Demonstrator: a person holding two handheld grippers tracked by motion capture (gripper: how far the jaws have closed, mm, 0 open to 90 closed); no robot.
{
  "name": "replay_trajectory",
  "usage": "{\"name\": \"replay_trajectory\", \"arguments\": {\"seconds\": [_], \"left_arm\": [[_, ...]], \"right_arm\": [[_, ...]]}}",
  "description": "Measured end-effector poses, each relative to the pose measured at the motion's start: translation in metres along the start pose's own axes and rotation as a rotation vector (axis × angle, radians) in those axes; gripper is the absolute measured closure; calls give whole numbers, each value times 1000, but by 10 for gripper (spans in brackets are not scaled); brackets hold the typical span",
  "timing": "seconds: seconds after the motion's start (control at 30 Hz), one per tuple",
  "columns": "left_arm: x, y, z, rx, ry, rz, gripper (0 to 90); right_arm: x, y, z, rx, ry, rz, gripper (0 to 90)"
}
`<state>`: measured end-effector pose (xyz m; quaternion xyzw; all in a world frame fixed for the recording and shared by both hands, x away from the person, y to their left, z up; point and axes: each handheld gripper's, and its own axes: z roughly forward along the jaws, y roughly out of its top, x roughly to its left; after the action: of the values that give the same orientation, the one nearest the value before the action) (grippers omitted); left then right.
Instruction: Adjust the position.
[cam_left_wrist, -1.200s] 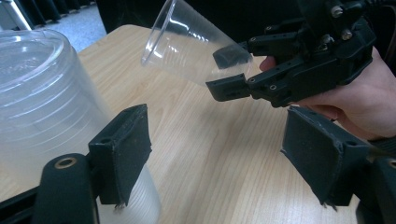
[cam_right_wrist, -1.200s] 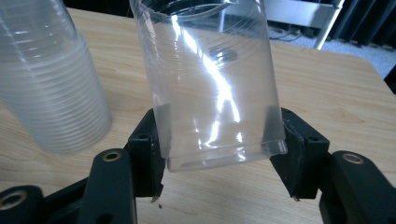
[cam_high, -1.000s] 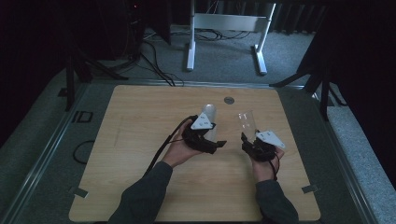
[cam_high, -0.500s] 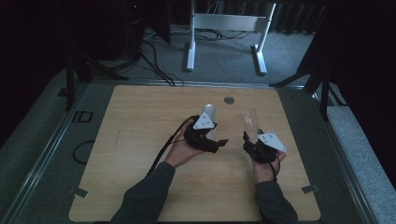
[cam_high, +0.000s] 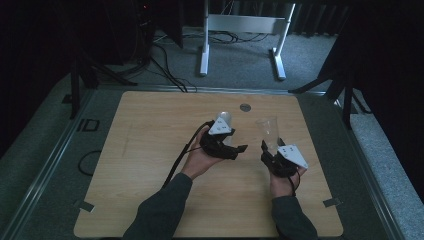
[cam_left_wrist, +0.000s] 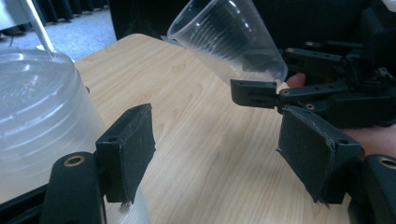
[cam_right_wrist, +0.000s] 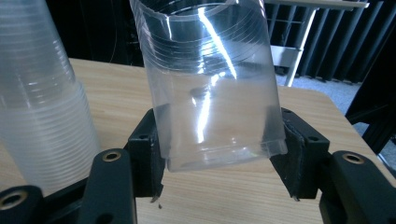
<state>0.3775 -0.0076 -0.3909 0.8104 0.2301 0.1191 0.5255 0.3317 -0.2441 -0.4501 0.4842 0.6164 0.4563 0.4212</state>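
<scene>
1. Right gripper (cam_high: 270, 150) sits at about 4 o'clock on the table (cam_high: 150, 175). Its jaws are clamped on the base of a single clear plastic cup (cam_high: 268, 130), 1 pad on each side.
2. That cup is off the table. In the right gripper view (cam_right_wrist: 212, 84) it stands roughly upright between the jaws, mouth up. In the left gripper view (cam_left_wrist: 229, 39) it reads tilted, mouth toward 10 o'clock.
3. Left gripper (cam_high: 237, 150) is near table centre, just beside the right gripper, the 2 apart. Its jaws are spread wide with only bare table between them.
4. A stack of nested clear cups (cam_high: 223, 119) stands at about 12 o'clock from the left hand (cam_high: 200, 160), just behind the left gripper's grey plate. Left gripper view has the stack (cam_left_wrist: 42, 121) right against the outer side of its left jaw; contact can't be confirmed.
5. Right gripper view shows the stack (cam_right_wrist: 37, 93) at 9 o'clock of the held cup, with a gap between them.
6. A small round grey disc (cam_high: 245, 107) lies on the table at 12 o'clock, well apart from both cups.
7. The right hand (cam_high: 282, 182) comes in from 6 o'clock.
</scene>
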Motion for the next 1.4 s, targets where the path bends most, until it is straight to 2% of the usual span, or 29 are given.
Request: {"name": "replay_trajectory", "arguments": {"seconds": [0.73,0.97,1.13,1.4], "left_arm": [[0,7,9,-22,11,-50,267],[0,10,13,-35,1,-76,267],[1,12,17,-50,-24,-109,267],[-1,15,24,-53,-31,-127,266]], "right_arm": [[9,0,-9,-53,-15,0,419],[11,0,-12,-57,-11,1,419],[12,0,-12,-60,-8,0,418],[15,2,-14,-68,2,-5,418]]}}
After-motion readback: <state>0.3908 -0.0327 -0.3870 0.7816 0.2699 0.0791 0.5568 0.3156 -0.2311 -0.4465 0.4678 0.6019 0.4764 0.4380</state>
